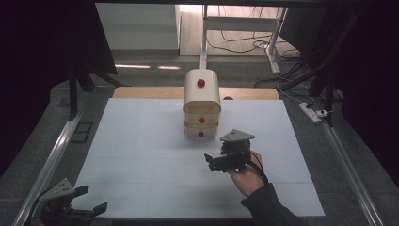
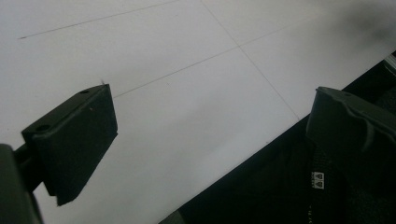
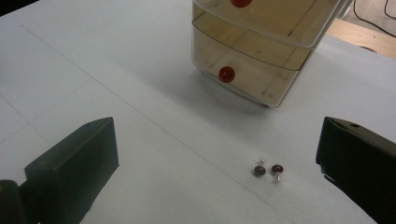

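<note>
Earrings not yet picked up, drawers closed

The right gripper [image 3: 219,163], jaws wide and empty, hovers near two red earrings [image 3: 268,170] lying on the white table [image 1: 141,155] just before the small drawer box [image 1: 202,103]. The left gripper [image 1: 70,205], jaws apart and empty, waits at the near edge; open room all round.

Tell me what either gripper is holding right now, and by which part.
Nothing is held. The right gripper is open above two small red earrings, and the left gripper is open over the white table.
</note>
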Tool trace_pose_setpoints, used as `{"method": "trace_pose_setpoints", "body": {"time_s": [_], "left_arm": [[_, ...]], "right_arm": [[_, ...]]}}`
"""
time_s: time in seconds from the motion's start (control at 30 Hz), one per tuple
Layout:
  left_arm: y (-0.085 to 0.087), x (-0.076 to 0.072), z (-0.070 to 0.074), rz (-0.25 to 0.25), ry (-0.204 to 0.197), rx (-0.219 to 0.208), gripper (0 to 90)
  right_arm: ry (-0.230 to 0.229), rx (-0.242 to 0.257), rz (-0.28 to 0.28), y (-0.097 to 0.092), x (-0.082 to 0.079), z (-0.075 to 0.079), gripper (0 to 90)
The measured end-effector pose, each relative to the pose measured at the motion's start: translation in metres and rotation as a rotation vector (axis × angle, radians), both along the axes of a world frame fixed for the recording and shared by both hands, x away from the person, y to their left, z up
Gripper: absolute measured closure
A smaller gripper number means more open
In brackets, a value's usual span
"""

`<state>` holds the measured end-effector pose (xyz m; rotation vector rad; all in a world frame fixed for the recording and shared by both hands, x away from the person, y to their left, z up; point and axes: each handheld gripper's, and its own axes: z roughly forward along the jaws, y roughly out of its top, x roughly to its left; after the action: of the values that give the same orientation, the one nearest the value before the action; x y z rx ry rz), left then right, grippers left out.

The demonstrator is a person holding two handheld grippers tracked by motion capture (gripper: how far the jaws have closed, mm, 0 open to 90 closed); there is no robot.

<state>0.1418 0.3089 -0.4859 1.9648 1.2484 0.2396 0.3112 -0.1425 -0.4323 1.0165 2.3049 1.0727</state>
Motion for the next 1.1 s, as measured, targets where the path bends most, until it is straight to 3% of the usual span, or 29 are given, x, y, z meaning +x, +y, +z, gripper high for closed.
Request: {"method": "trace_pose_setpoints", "body": {"time_s": [1.03,1.1], "left_arm": [[0.0,0.0,0.0,0.001,0.0,-0.003,2.4],[0.0,0.0,0.0,0.001,0.0,-0.004,2.4]], "right_arm": [[-0.064,-0.016,-0.055,0.044,0.038,-0.007,0.0],[-0.075,-0.016,-0.06,0.046,0.04,-0.008,3.1]]}}
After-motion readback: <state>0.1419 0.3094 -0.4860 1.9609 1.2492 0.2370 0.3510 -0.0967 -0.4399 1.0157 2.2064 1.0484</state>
